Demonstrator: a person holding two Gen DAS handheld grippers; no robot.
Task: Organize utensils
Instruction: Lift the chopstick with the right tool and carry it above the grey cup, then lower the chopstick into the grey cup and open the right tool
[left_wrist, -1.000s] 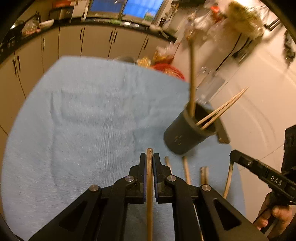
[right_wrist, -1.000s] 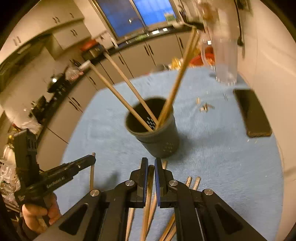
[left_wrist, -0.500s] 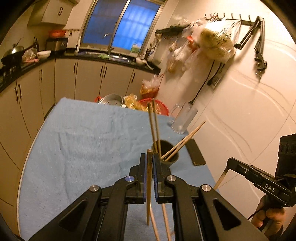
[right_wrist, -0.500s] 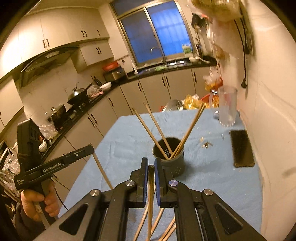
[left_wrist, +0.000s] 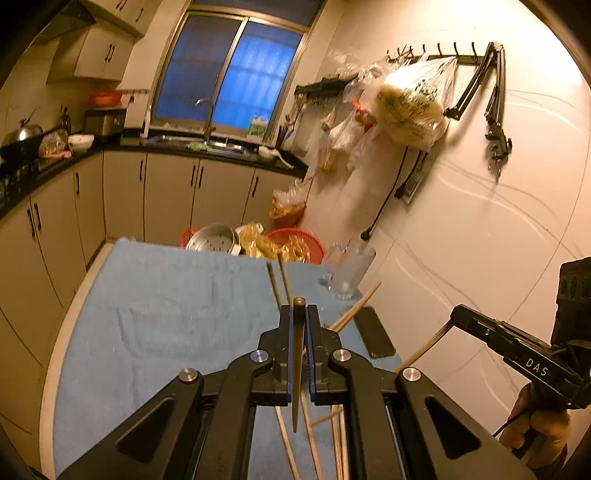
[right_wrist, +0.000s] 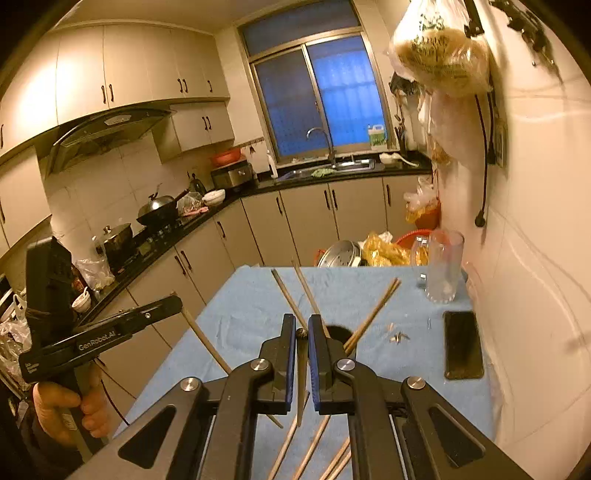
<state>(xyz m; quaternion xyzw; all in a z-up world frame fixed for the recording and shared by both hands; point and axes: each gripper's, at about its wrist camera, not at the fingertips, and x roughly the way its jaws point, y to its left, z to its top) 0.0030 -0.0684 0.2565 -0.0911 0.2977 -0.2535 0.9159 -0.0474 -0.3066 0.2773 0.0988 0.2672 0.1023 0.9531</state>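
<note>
Blocking most of the dark holder cup (right_wrist: 338, 334) in the right wrist view, the right gripper (right_wrist: 302, 334) leaves only the cup's rim showing; in the left wrist view the cup is fully hidden behind the left gripper (left_wrist: 298, 312). Loose chopsticks (right_wrist: 314, 448) on the blue cloth (left_wrist: 177, 314) are cut off by the frame bottom and the gripper bodies, so the count is unclear.

Left gripper: jaws nearly closed, pinching one dark chopstick (left_wrist: 297, 369) that hangs tip-down above the cloth. Right gripper: jaws likewise narrow, clamped on another chopstick (right_wrist: 301, 373), its top end just poking between the fingers. Both tools are held high over the table, each gripped by a bare hand (right_wrist: 66, 406) seen from the other camera. From the side views each held stick angles downward.

Four chopsticks (right_wrist: 369, 317) stand leaning in the cup. Nearby: a black phone (right_wrist: 462, 345) flat on the cloth by the wall, a clear glass mug (right_wrist: 441, 271) farther back, small scraps (right_wrist: 397, 336) between cup and phone, a metal colander (right_wrist: 340, 254) and red basket (left_wrist: 295, 243) beyond the table edge.
</note>
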